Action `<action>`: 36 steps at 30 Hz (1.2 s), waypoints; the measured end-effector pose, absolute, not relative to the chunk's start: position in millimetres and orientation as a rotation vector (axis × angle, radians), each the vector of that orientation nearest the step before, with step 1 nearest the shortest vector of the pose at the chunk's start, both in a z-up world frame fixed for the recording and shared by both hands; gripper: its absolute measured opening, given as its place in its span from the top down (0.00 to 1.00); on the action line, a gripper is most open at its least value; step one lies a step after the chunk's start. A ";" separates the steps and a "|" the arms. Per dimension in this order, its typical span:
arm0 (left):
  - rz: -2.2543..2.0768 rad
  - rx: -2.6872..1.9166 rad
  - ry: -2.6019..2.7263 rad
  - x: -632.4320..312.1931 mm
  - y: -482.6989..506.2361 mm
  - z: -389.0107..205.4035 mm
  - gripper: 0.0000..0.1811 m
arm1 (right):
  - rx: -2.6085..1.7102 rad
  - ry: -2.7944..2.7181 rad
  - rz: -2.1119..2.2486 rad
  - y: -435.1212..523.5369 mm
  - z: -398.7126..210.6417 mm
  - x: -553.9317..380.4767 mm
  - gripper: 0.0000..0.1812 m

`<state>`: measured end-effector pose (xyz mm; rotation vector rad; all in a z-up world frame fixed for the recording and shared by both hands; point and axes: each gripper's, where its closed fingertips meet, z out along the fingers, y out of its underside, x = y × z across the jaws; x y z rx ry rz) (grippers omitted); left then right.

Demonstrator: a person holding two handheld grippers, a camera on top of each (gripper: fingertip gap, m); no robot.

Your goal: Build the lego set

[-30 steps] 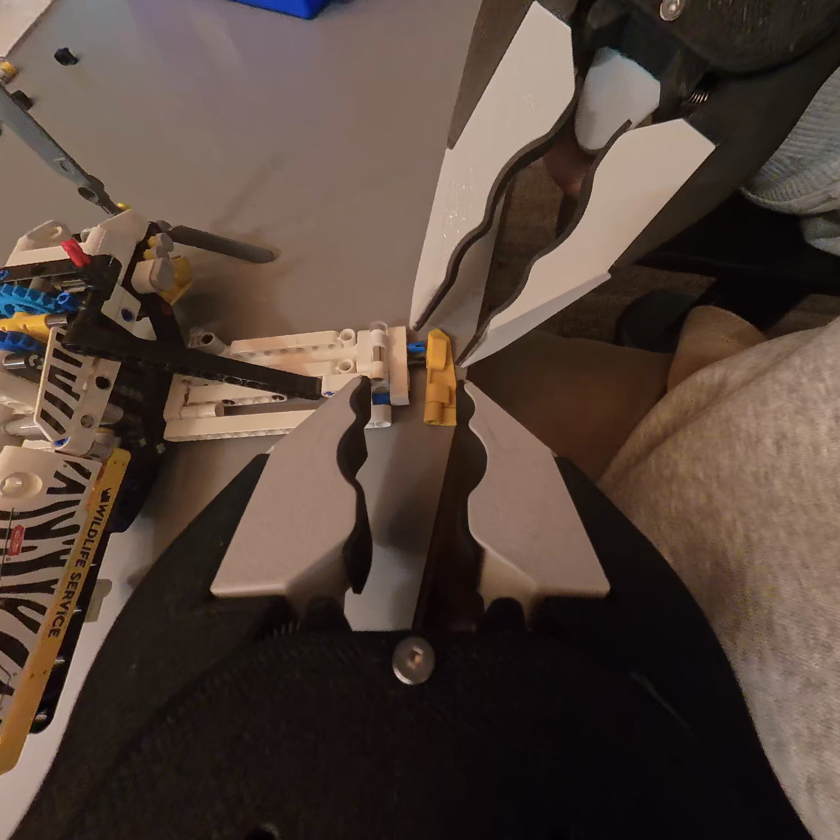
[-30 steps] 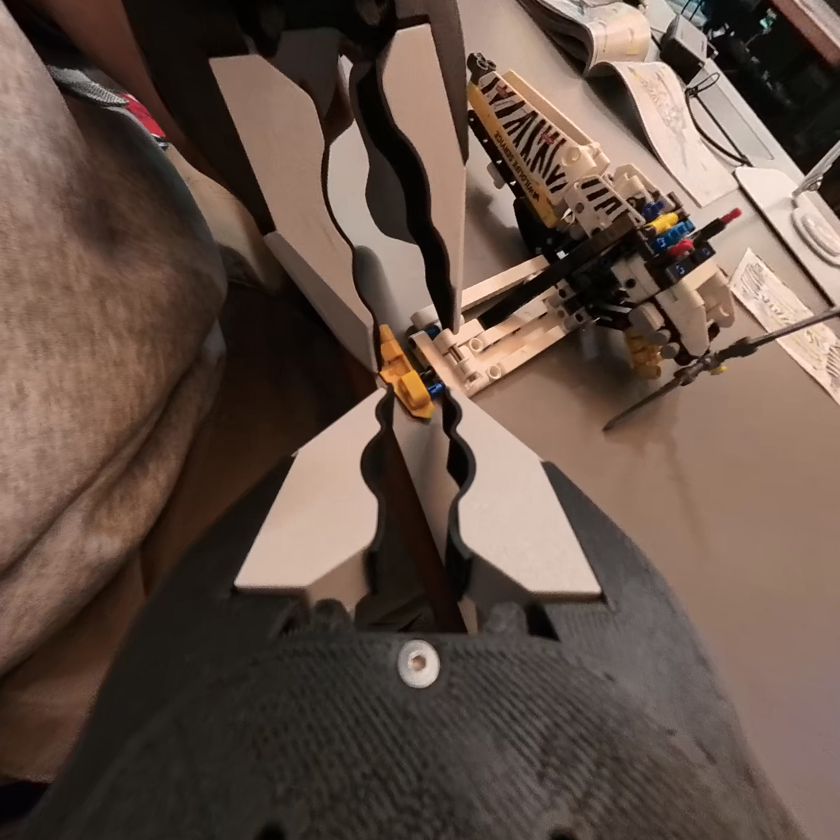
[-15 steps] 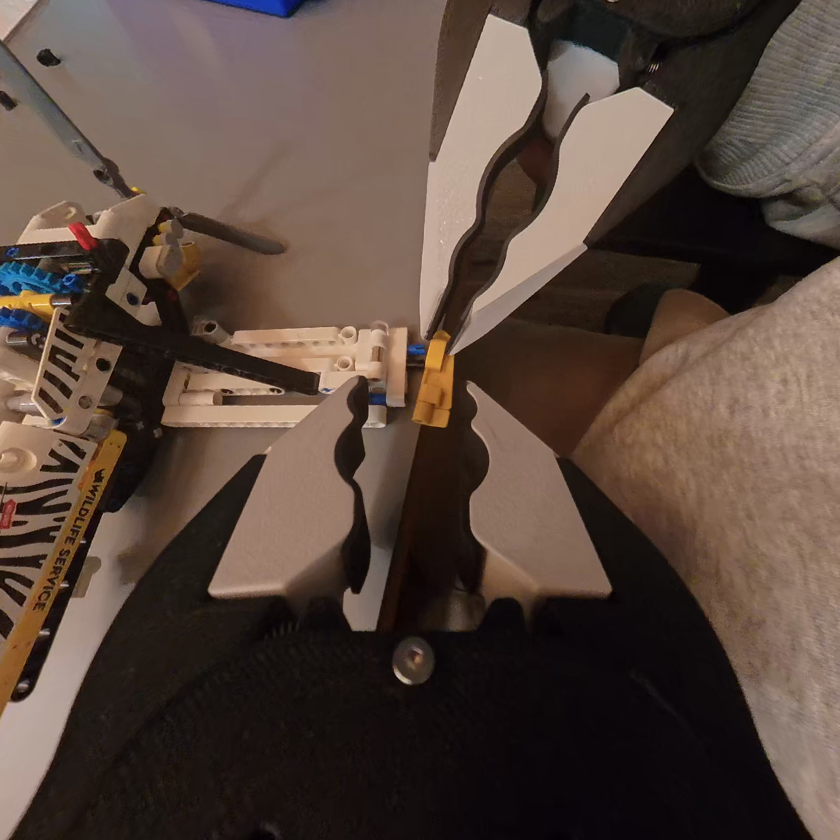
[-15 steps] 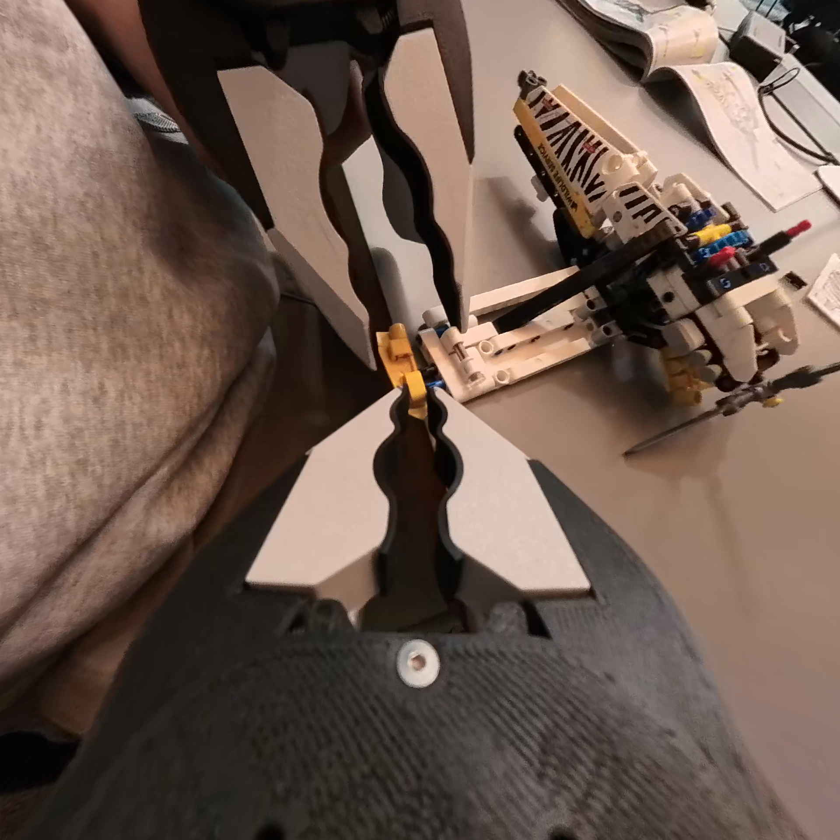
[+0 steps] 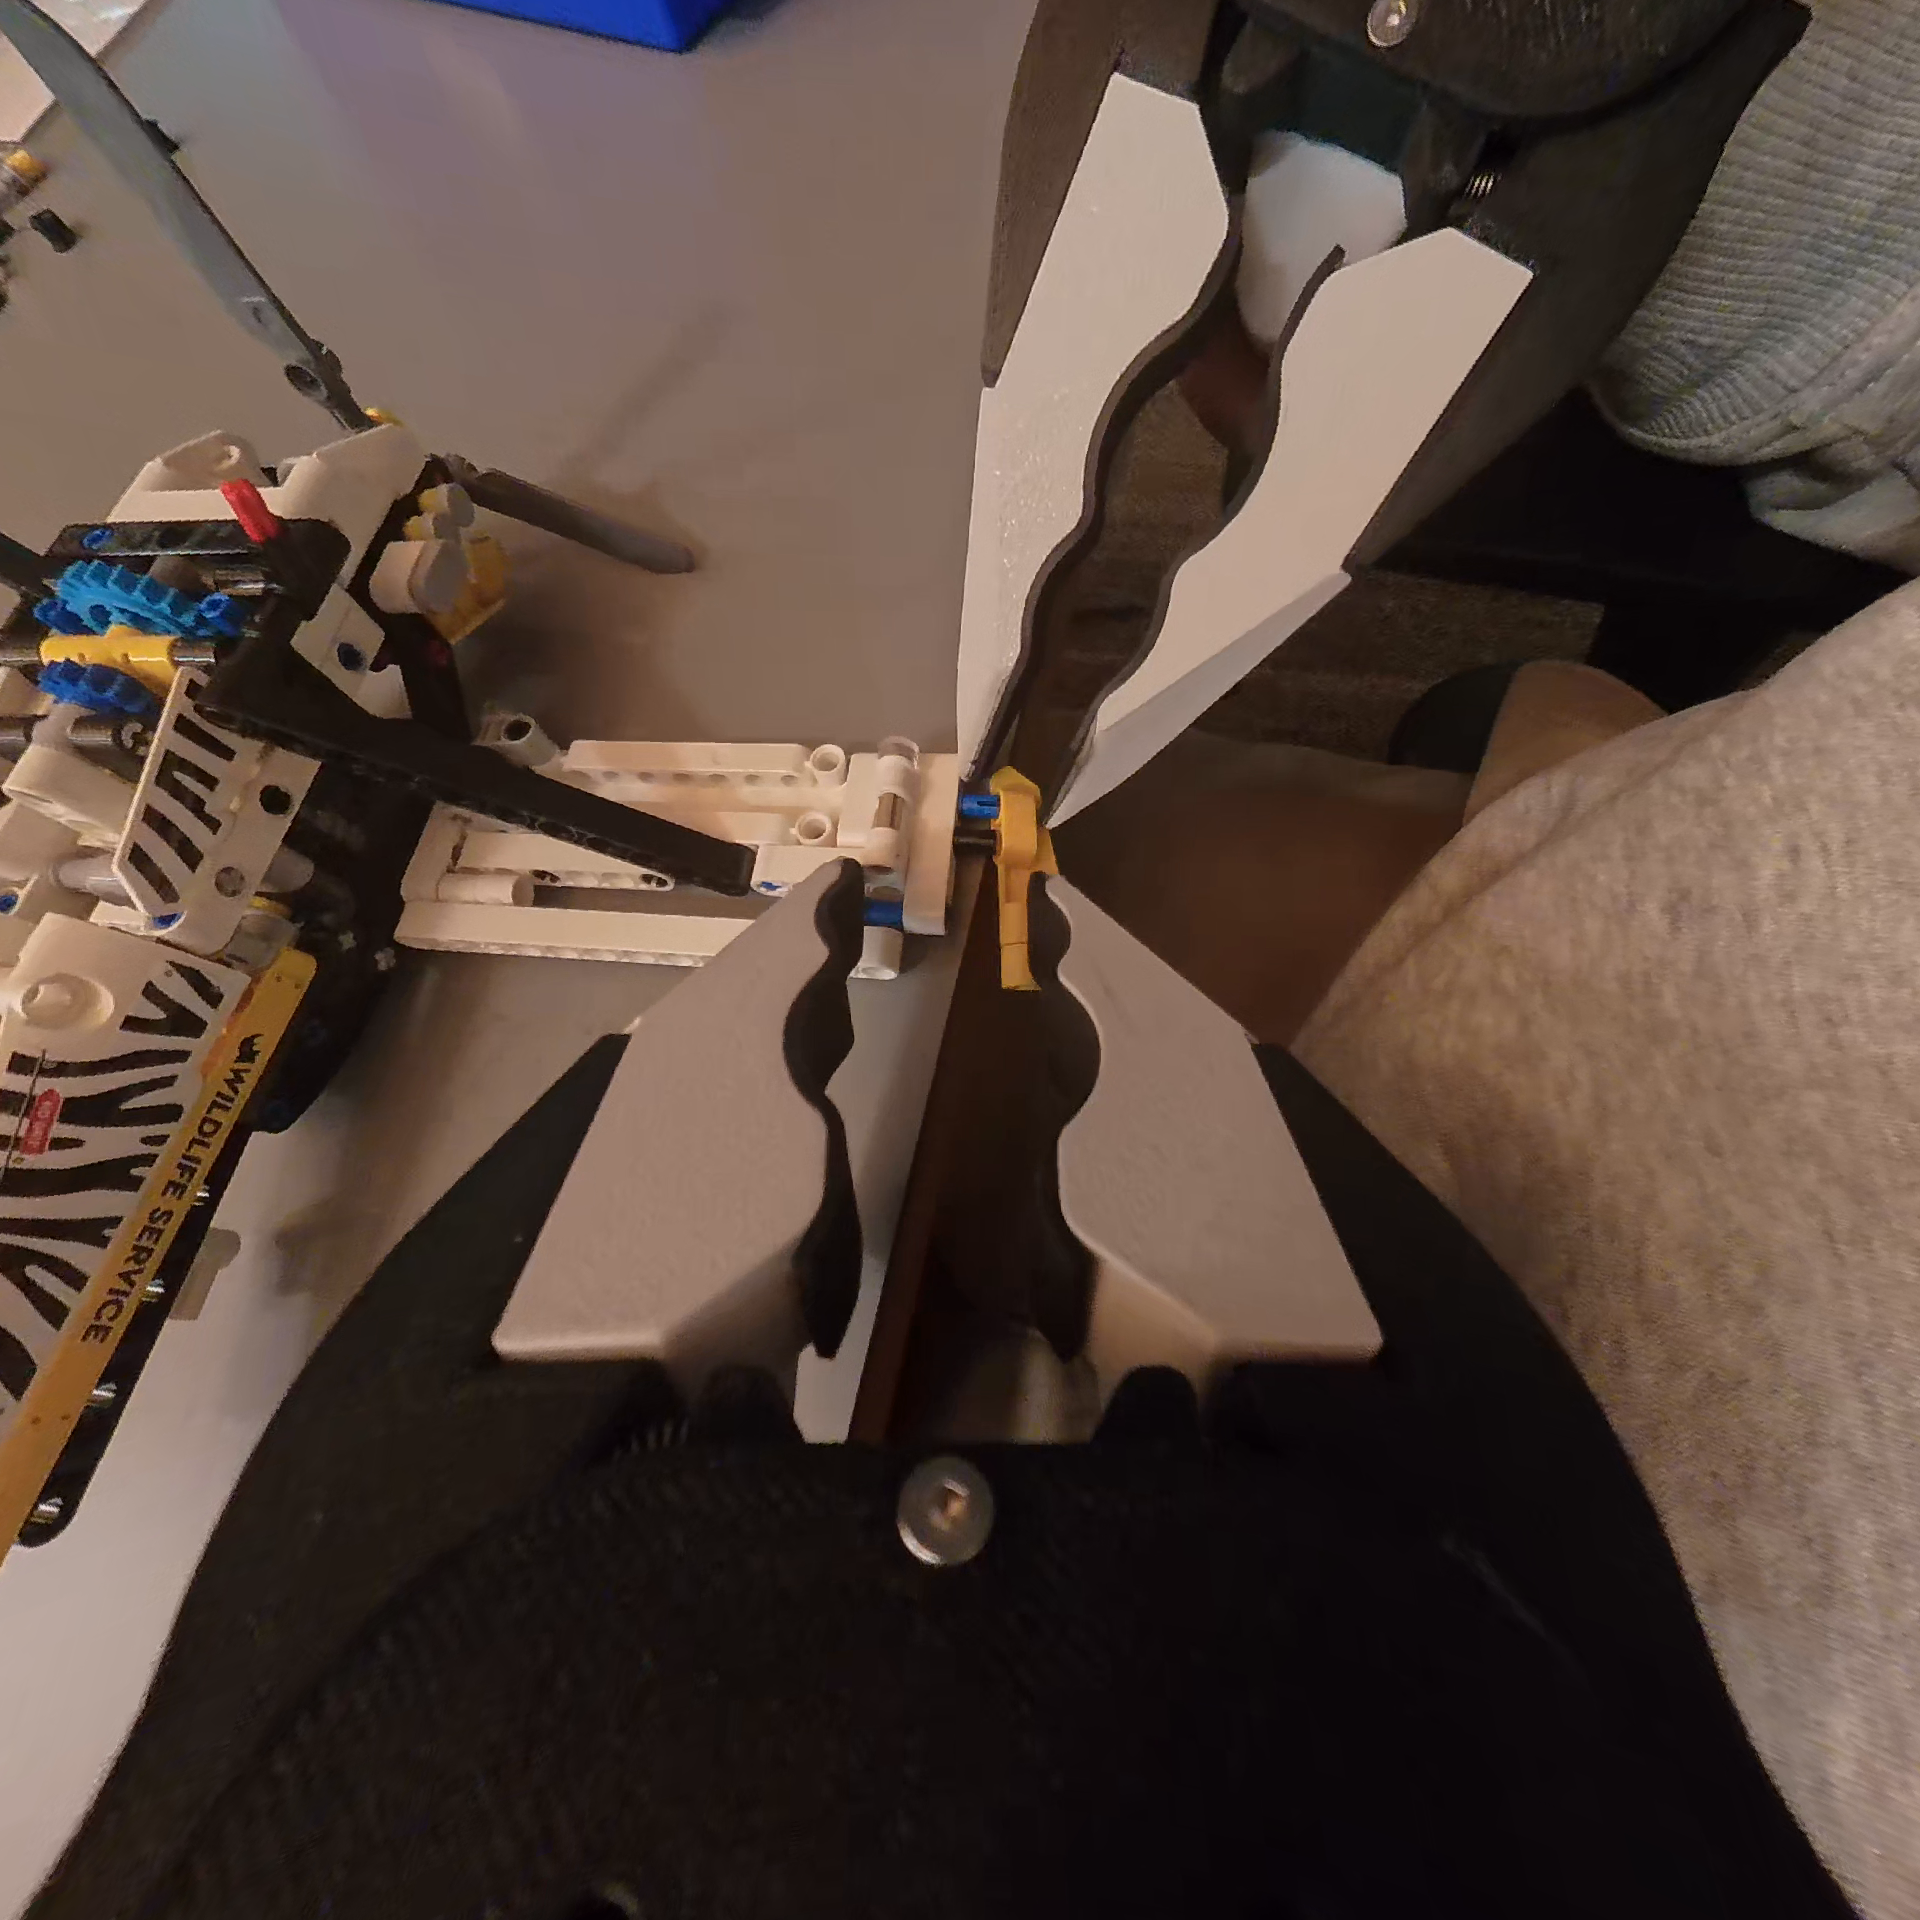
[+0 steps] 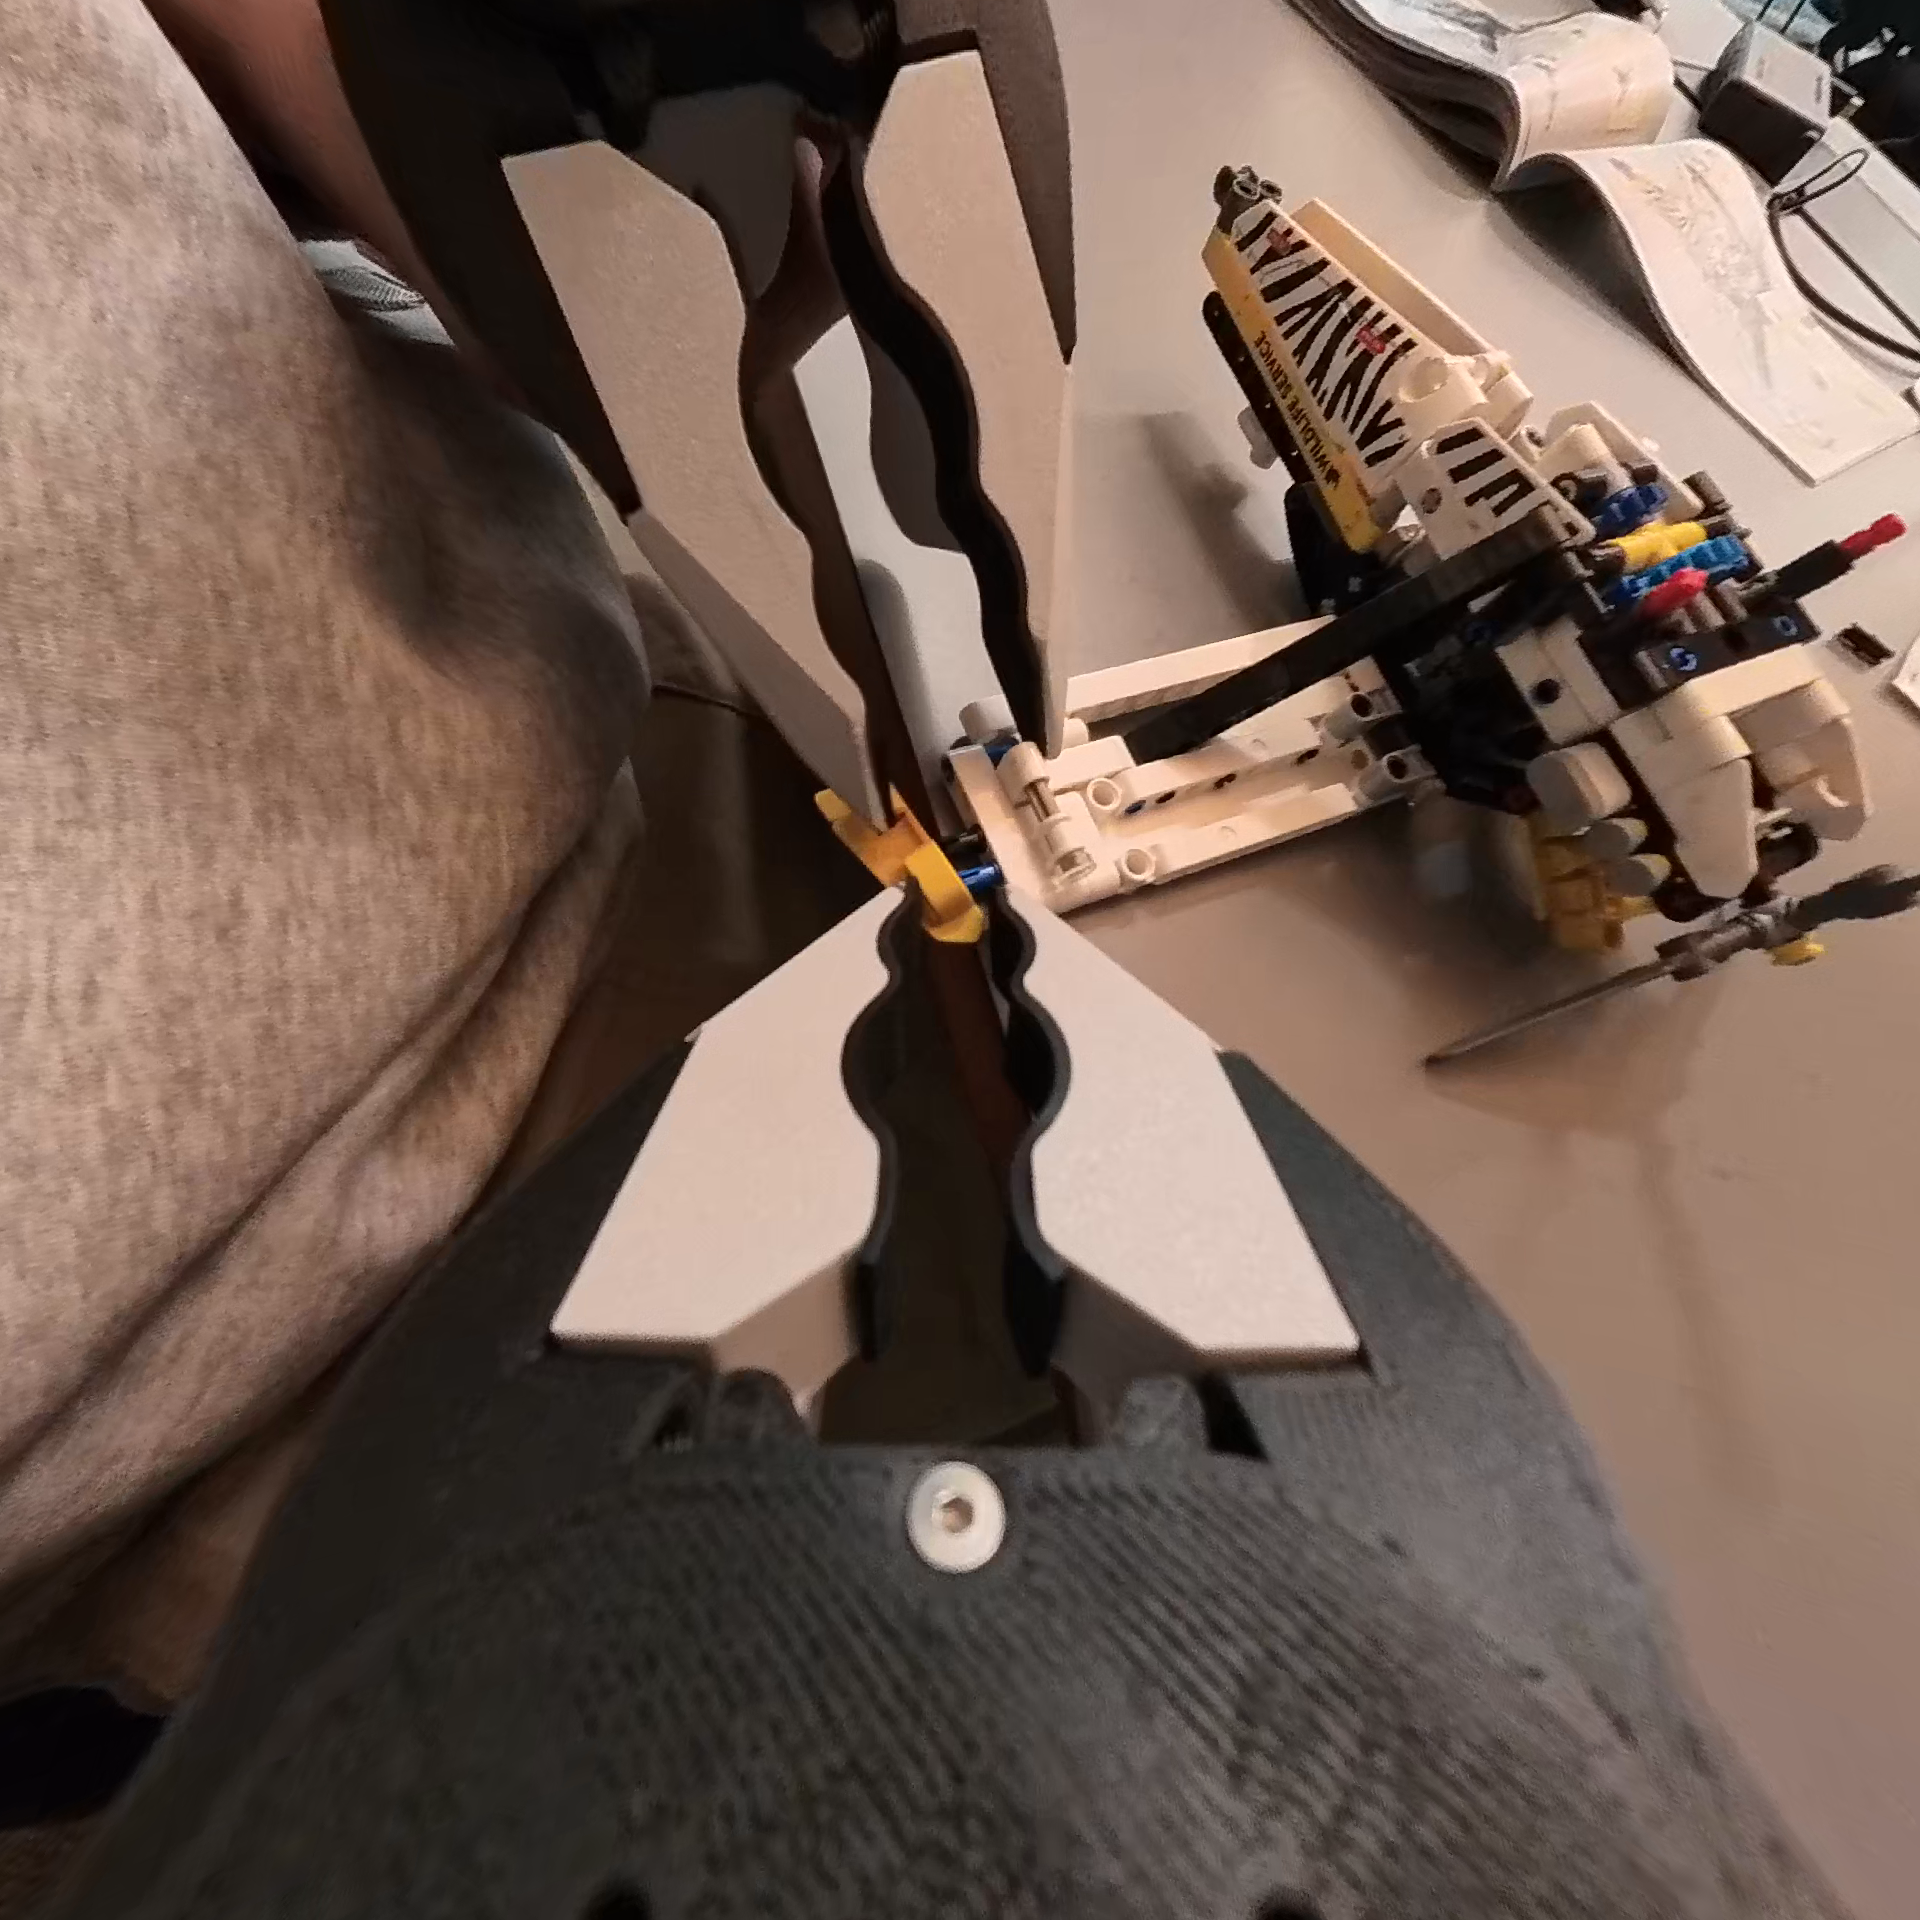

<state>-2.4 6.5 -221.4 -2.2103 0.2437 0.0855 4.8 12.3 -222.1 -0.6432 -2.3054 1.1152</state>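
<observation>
**Push the yellow piece straight onto its pins**

Your right tool (image 6: 951, 914) is pressed together on the yellow piece (image 6: 894, 847), pinching it by one end. The piece sits right at the bench (image 5: 727, 312) edge, close to your lap. Keep that pinch firm so it cannot twist.

Your left tool (image 5: 945, 899) is spread. One finger sits by the yellow piece and the other by the end of the white tail beam (image 5: 675, 774). It looks like the left tool can squeeze the two together, so close it slowly and evenly.

The blue pin (image 5: 975, 802) between the piece and the beam shows a small gap, so I think the piece is not fully on yet. Push along the pin, not sideways. A crooked push could pop the piece off, and it might fall past the edge.

Farther out, the beam joins the zebra-striped helicopter body (image 6: 1455, 499), which rests on the bench. Press gently so the whole model does not slide away. If it does slide, hold the beam first, then push.
</observation>
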 end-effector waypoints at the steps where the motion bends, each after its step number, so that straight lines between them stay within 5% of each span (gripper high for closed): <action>1: 0.086 -2.210 0.249 -2.0 6.4 -221.4 0.83 | -0.646 -2.305 1.120 12.3 -222.1 4.9 0.94; 7: 0.092 -2.207 0.307 3.0 5.6 -223.2 0.77 | -0.677 -2.308 1.145 11.2 -222.2 4.0 0.94; 36: 0.026 -2.198 0.293 -0.2 1.8 -221.5 0.81 | -0.679 -2.313 1.153 10.5 -222.3 3.0 0.94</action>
